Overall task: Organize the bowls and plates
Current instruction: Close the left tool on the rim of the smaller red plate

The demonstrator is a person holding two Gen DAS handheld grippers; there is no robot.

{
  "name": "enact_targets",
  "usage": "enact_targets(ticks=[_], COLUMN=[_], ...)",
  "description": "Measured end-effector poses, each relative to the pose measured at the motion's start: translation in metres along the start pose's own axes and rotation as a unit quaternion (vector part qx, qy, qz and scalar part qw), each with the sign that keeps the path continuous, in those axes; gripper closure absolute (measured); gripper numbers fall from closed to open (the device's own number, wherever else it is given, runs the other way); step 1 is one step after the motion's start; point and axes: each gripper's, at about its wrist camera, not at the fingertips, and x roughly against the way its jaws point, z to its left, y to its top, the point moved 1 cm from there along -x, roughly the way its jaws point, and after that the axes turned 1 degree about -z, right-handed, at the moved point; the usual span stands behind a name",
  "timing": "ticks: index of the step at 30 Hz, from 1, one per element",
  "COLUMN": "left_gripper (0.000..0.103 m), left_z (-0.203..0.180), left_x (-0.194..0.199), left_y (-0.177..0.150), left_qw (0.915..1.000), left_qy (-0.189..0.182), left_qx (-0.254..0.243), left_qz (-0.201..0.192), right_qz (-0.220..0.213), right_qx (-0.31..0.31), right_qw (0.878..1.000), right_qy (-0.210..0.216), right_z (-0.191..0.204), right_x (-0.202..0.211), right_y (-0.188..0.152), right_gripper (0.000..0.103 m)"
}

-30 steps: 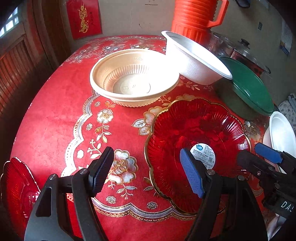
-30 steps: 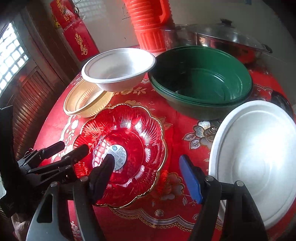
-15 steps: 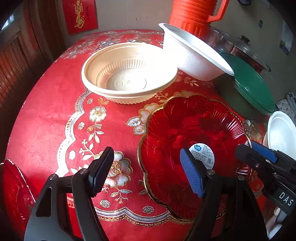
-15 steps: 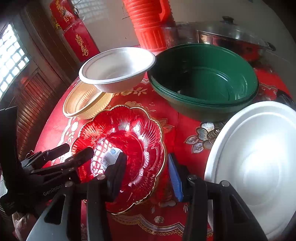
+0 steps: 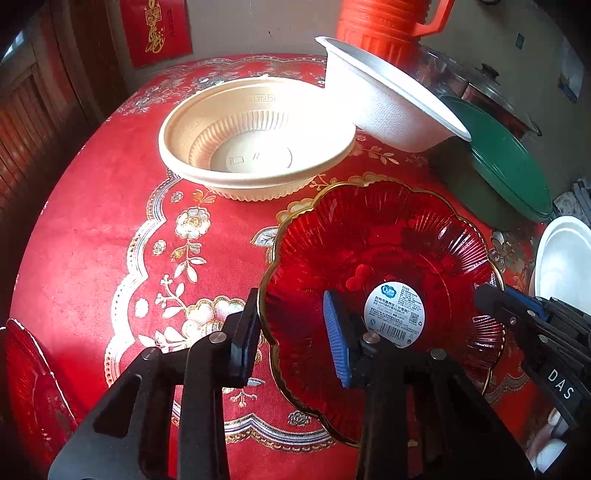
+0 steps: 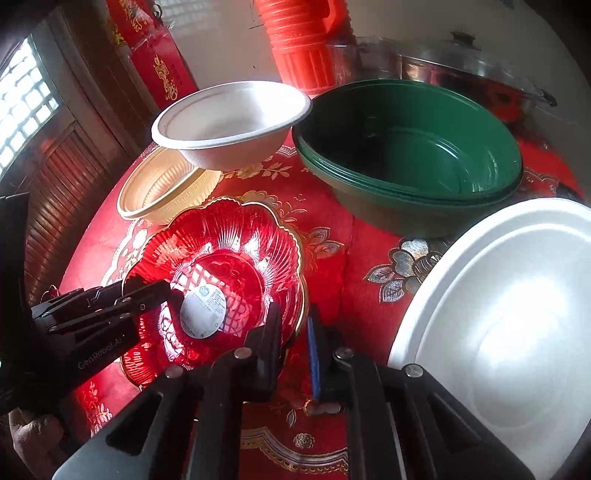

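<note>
Home dining corner. Round table under red floral tablecloth. Red paper hanging with gold characters on plain wall. Orange thermos jug and lidded steel pot at table's back edge. Wooden louvred shutter beside latticed window.

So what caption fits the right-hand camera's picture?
Right tongs straddle the red scalloped plate's rim beside the white plate.
</note>
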Motion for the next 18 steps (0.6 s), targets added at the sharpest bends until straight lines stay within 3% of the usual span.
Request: enact_targets(ticks=[18], left_gripper=[0.072], left_z=[0.013], left_x=[0.038], left_y=[-0.012], left_qw=[0.9996], left_qy=[-0.013], left_qx=[0.011], left_qz=[-0.024], right_qz=[-0.023], right_qx=[0.029], right_qw=[0.999], right_qy=[-0.010], right_z=[0.022], right_x=[0.026], right_y=[-0.007], right_gripper=[0.091])
